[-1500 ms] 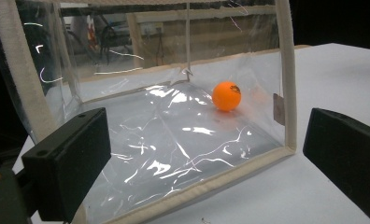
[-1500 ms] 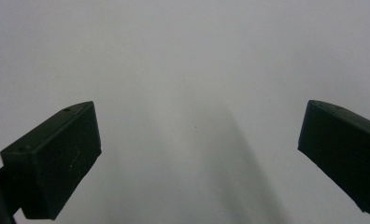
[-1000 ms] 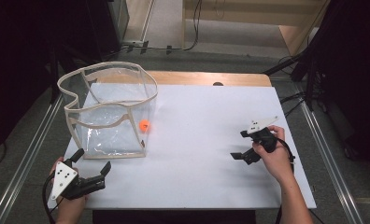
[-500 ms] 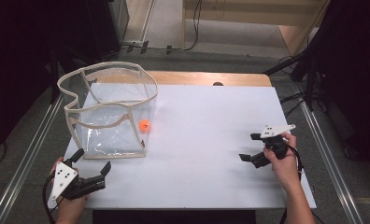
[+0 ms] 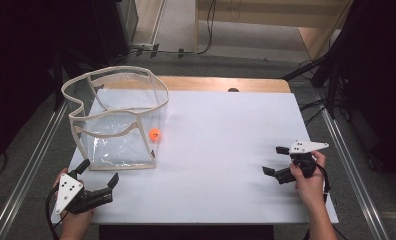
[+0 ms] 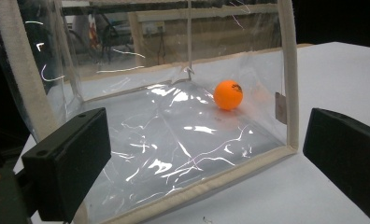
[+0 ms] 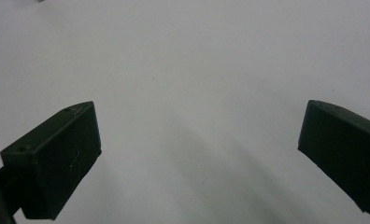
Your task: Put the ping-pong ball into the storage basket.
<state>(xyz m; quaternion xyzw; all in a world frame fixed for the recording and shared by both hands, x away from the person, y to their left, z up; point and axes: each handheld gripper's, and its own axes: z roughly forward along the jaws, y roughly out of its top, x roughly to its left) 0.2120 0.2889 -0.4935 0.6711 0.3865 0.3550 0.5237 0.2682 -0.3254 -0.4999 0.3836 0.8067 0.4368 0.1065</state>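
A clear plastic bag with cream fabric trim (image 5: 117, 120) stands open-topped on the white tabletop (image 5: 221, 145), near its far left corner, with its near bottom edge facing the person. Inside it, on the bag's floor and close to its right wall, lies a small orange ball (image 5: 155, 134); in the left gripper view the orange ball (image 6: 228, 94) rests behind the clear front wall, just left of the bag's cream corner seam, and carries a small dark mark on its upper side. The left gripper (image 5: 97, 180) sits at the near left corner of the tabletop, held in the person's left hand (image 5: 73, 220), pointing toward the bag and stopping short of its near bottom edge; its two black jaws are spread wide with nothing between them. The right gripper (image 5: 275, 161) is over the near right part of the tabletop, well apart from the bag, held in the person's right hand (image 5: 308, 180); its jaws also gape wide and grip nothing, with bare white surface beneath them.
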